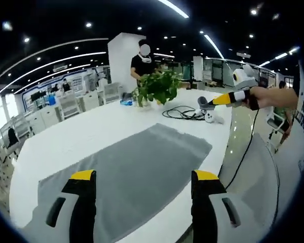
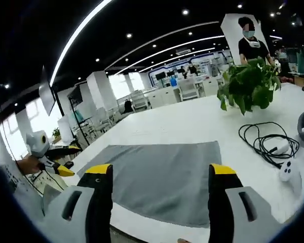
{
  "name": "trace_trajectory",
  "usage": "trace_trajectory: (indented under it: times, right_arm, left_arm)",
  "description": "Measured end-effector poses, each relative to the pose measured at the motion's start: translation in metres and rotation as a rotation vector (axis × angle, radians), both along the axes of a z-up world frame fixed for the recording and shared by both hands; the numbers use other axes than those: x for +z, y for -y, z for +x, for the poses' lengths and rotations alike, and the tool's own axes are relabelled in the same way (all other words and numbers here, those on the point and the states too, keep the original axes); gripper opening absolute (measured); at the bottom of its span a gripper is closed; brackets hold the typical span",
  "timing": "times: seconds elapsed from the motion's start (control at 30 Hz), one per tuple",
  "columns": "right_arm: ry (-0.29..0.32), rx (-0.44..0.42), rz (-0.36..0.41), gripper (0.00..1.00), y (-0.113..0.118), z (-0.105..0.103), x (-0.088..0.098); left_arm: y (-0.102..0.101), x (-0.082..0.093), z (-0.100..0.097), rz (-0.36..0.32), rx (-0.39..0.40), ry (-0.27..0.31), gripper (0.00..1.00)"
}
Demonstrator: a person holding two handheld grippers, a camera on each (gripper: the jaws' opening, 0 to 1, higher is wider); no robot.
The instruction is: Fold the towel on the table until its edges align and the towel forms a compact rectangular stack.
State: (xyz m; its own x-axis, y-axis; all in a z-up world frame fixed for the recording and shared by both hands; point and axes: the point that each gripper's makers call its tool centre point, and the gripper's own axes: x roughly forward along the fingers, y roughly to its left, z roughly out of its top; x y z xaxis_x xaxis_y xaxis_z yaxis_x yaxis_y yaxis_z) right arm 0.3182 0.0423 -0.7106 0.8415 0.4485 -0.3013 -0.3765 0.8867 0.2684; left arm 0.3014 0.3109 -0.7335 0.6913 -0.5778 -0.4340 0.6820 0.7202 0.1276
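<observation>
A grey towel (image 1: 137,174) lies spread flat on the white table (image 1: 81,136), unfolded. My left gripper (image 1: 144,179) hovers open above its near edge, with nothing between the yellow-tipped jaws. In the right gripper view the same towel (image 2: 162,174) lies flat and my right gripper (image 2: 159,174) stands open above its near side, holding nothing. The right gripper (image 1: 228,98) also appears in the left gripper view, held by a hand beyond the table's right edge. The left gripper (image 2: 58,167) appears at the left of the right gripper view, off the table's edge.
A potted green plant (image 1: 157,88) stands at the far side of the table, with a coiled black cable (image 2: 266,142) and a white controller (image 2: 288,171) beside it. A person in black (image 1: 142,63) stands behind the plant. Desks and chairs fill the room beyond.
</observation>
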Motion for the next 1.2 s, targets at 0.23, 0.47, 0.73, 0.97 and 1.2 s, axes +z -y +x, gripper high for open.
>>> trace_trajectory:
  times: [0.23,0.47,0.73,0.97,1.2]
  right_arm:
    - [0.027,0.041,-0.061,0.79,0.012,0.018,0.016]
    - [0.046,0.061,-0.096,0.79,0.026,0.037,0.028]
    - [0.067,0.073,-0.135,0.79,0.042,0.059,0.033]
    - [0.073,0.039,-0.151,0.78,0.064,0.077,0.030]
    - [0.070,0.012,-0.160,0.76,0.075,0.095,0.019]
  left_arm:
    - [0.055,0.008,0.015,0.005,-0.110,0.042,0.79]
    - [0.104,0.016,0.022,0.016,-0.209,0.083,0.79]
    - [0.152,0.008,0.025,0.020,-0.288,0.075,0.79]
    - [0.198,-0.006,0.021,0.005,-0.359,0.053,0.79]
    - [0.227,-0.022,0.013,0.032,-0.426,0.038,0.75]
